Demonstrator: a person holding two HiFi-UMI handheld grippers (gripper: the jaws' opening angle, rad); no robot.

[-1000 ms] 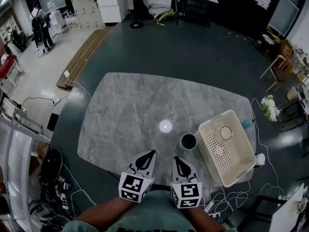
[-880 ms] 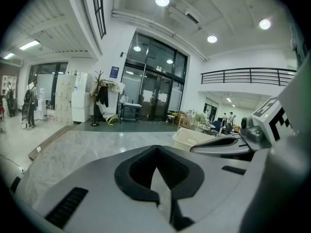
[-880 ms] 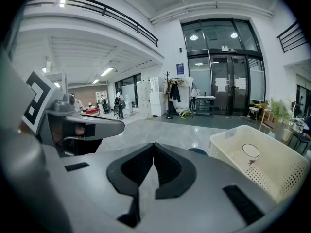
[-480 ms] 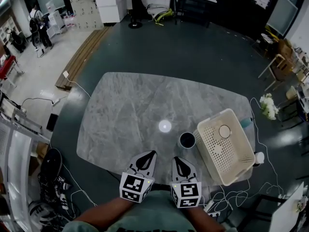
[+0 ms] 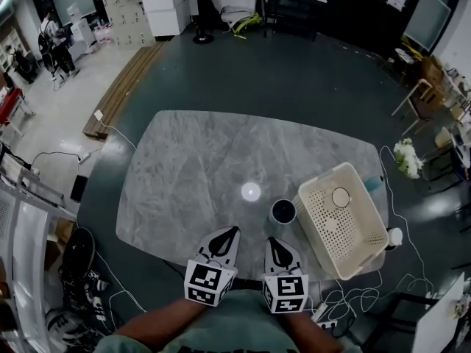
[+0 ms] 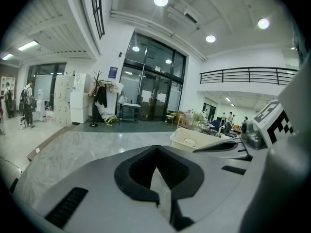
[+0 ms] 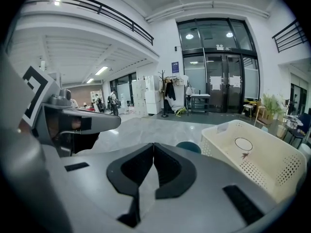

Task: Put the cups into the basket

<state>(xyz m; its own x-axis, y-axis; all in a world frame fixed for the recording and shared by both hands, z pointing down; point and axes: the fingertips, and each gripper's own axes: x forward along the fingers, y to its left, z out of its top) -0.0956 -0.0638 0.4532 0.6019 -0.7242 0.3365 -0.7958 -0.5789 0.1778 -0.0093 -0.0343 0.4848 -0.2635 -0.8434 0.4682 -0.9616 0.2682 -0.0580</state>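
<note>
Head view: left gripper [image 5: 232, 232], right gripper [image 5: 271, 242], fingers closed; round cup [image 5: 283, 211] beside perforated basket [image 5: 347, 228].

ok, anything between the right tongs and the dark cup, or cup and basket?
Nothing visible. Only bare table between the right tongs and the dark cup; the cup stands right beside the basket, nothing between them.

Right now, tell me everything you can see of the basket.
The basket is cream, plastic-looking, rectangular and open-topped, with perforated walls and floor. It stands upright and skewed near the right edge of the marbled table. A pale round thing lies inside at its far end. A dark cup stands close beside its left wall; contact unclear.
</note>
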